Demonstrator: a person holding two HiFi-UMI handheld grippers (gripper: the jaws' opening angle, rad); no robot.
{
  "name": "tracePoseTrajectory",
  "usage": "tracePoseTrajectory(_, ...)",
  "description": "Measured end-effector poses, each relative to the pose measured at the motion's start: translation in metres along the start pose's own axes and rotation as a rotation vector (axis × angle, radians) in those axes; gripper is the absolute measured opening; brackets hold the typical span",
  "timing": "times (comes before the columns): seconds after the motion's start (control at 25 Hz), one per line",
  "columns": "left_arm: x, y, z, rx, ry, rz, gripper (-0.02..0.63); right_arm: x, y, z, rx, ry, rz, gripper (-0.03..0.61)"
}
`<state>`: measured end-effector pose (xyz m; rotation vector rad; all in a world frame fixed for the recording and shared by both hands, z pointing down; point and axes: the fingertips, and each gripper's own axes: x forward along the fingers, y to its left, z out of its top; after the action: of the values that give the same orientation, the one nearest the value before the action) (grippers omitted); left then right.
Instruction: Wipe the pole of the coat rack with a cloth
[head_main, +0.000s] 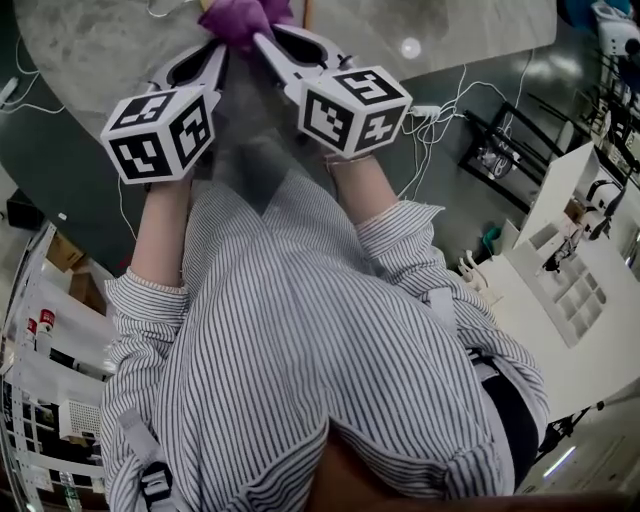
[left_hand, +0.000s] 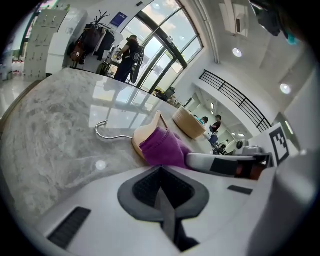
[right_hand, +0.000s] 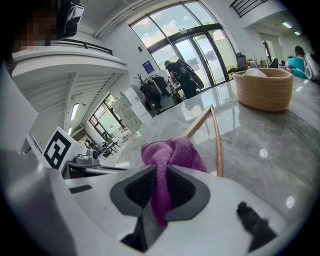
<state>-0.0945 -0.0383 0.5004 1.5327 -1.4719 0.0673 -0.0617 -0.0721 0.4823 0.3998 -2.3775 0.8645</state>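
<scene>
Purple cloth (right_hand: 172, 152) clamped in right gripper (right_hand: 159, 182); left gripper (left_hand: 161, 176) alongside, closed.

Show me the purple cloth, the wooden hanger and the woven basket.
purple cloth (right_hand: 172, 152), right gripper view, bunched top.
wooden hanger (left_hand: 143, 133), left gripper view, pale shoulder.
woven basket (right_hand: 263, 92), right gripper view, side wall.

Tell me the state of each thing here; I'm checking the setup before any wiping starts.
Right tongs: shut on the cloth.
Left tongs: shut, nothing between them.
Cloth: bunched, one fold pinched in the right tongs.
Hanger: lying flat on the table, partly under the cloth.
Basket: upright on the table.
</scene>
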Motion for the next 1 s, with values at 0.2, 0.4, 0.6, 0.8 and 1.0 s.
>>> tracePoseTrajectory(0.2, -0.004, -0.009, -0.008, -0.001, -0.011, 0.020, 0.009, -0.011, 0.002, -0.008, -0.012, 0.004, 0.021, 0.061)
tracePoseTrajectory(0.4, -0.008, -0.020, -0.019, 0.002, -0.024, 0.034, 0.009, -0.024, 0.005, -0.021, -0.024, 0.013, 0.050, 0.061)
tracePoseTrajectory(0.6, -0.011, -0.032, -0.031, 0.001, -0.033, 0.042, 0.009, -0.040, 0.006, -0.032, -0.035, 0.014, 0.071, 0.061)
tracePoseTrajectory(0.8, -0.016, -0.042, -0.046, 0.004, -0.038, 0.050, 0.009, -0.054, 0.010, -0.045, -0.044, 0.017, 0.081, 0.061)
tracePoseTrajectory(1.0, -0.020, -0.050, -0.060, 0.007, -0.041, 0.057, 0.009, -0.066, 0.012, -0.059, -0.049, 0.024, 0.091, 0.061)
